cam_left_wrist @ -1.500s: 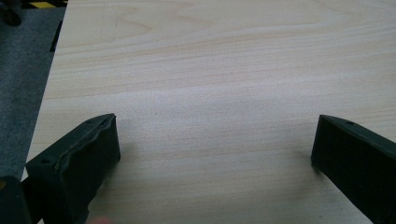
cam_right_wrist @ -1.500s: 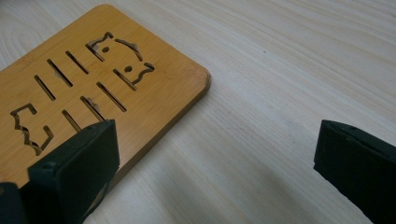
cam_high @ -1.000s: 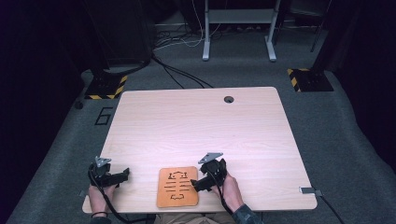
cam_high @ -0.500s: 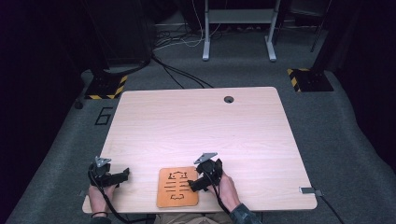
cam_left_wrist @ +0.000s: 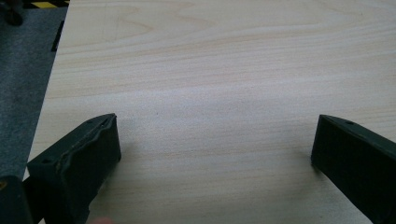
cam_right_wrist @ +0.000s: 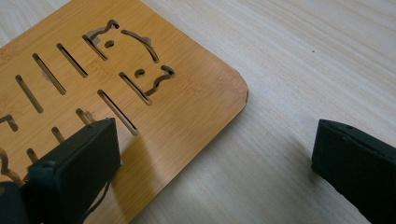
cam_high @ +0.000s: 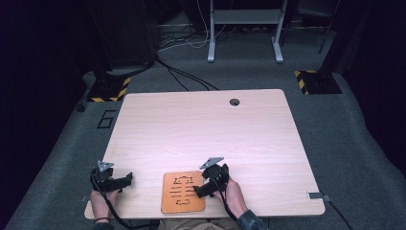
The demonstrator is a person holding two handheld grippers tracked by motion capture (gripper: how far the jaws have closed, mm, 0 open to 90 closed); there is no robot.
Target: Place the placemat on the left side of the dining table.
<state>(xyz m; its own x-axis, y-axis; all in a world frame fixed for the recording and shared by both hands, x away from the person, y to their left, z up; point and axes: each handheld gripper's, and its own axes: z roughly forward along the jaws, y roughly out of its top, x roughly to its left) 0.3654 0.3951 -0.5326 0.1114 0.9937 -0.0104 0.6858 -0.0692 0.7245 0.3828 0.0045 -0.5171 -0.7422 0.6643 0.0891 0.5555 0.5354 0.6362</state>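
the bamboo board lies flat at the near edge of the worktop, slots and a cut-out face in its surface. the right claw is spread wide and holds nothing — one jaw over the board's corner, the other over bare wood beside it. the left claw, well left of the board, gapes wide too, empty.
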